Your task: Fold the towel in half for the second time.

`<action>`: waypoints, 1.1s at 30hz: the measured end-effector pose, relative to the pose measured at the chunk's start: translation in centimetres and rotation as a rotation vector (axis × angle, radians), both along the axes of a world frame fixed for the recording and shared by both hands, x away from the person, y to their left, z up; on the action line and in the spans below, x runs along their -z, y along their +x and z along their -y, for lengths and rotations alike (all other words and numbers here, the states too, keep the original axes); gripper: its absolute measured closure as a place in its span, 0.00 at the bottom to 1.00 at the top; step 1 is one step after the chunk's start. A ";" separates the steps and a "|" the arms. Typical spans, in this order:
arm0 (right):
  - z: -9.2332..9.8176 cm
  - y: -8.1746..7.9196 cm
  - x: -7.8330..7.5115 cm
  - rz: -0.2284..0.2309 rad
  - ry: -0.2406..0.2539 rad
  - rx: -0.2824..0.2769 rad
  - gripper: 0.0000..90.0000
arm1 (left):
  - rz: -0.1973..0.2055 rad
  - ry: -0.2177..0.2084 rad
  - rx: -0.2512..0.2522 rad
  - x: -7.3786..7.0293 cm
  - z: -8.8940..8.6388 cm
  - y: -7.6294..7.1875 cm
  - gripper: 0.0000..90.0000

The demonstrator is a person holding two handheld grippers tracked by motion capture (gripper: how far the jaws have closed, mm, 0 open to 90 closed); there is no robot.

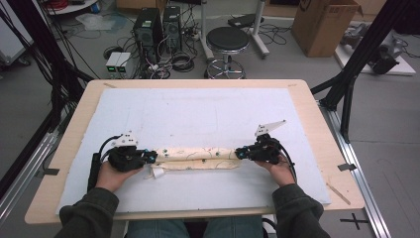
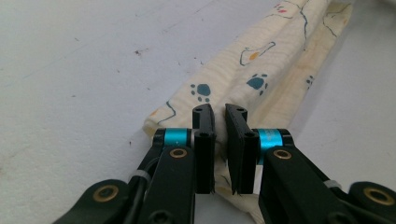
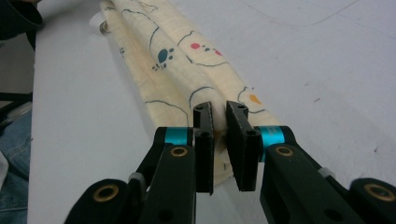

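Plainly both tongs, left (image 2: 219, 116) and right (image 3: 219, 114), pinch the rolled cloth (image 1: 198, 157); fabric hides pad contact

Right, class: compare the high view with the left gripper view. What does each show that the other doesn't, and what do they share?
High view: the light wooden table, a round black stool, a brown cardboard box, the right gripper. Left gripper view: teal paw prints on the fabric, close up. Shared: the cream rolled cloth on the white mat, with the left gripper nearly closed at one end.
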State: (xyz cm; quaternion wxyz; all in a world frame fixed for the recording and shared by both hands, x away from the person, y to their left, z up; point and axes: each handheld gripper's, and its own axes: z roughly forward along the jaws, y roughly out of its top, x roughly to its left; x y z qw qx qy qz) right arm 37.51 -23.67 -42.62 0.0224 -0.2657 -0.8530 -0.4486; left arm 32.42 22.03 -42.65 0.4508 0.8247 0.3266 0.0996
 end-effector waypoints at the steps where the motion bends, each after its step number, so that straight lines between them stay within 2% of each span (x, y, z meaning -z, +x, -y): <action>1: 0.0 -0.1 0.0 0.000 -0.002 0.001 0.90 | -0.006 -0.002 -0.001 0.2 -0.1 -0.1 0.91; 8: -0.2 -0.5 0.3 0.013 -0.022 -0.020 0.90 | -0.011 0.003 0.010 0.7 -0.2 -0.7 0.93; 14: -0.2 -0.9 0.6 -0.006 -0.031 -0.022 0.88 | -0.023 0.005 0.021 1.0 -0.2 -0.9 0.92; 16: -0.2 -1.0 0.6 -0.002 -0.024 -0.020 0.80 | -0.032 -0.016 0.033 0.9 -0.3 -0.8 0.82; 19: 0.1 -1.0 0.1 -0.011 0.008 -0.016 0.70 | -0.031 -0.073 0.051 0.4 -0.4 -1.1 0.68; 21: 0.3 -1.1 -0.6 -0.001 0.039 -0.009 0.64 | -0.026 -0.078 0.065 -0.1 -0.3 -1.1 0.61; 23: 0.3 -1.1 -1.4 0.009 0.061 -0.006 0.59 | -0.018 -0.090 0.073 -0.8 -0.1 -0.9 0.58; 26: -0.4 -1.0 -2.3 0.018 0.069 -0.011 0.61 | -0.002 -0.103 0.078 -1.7 0.6 -0.4 0.56; 27: -0.9 -1.0 -2.5 0.020 0.058 -0.016 0.63 | 0.005 -0.093 0.080 -1.8 1.0 -0.2 0.56; 29: -2.1 -0.8 -2.7 0.032 0.043 -0.031 0.70 | 0.009 -0.076 0.092 -2.0 1.9 0.2 0.66; 31: -3.7 -0.5 -2.8 0.039 0.010 -0.057 0.77 | -0.002 -0.040 0.089 -1.9 3.1 0.7 0.82; 33: -5.0 -0.3 -2.7 0.047 -0.007 -0.082 0.84 | -0.012 -0.010 0.103 -1.6 4.1 1.2 0.92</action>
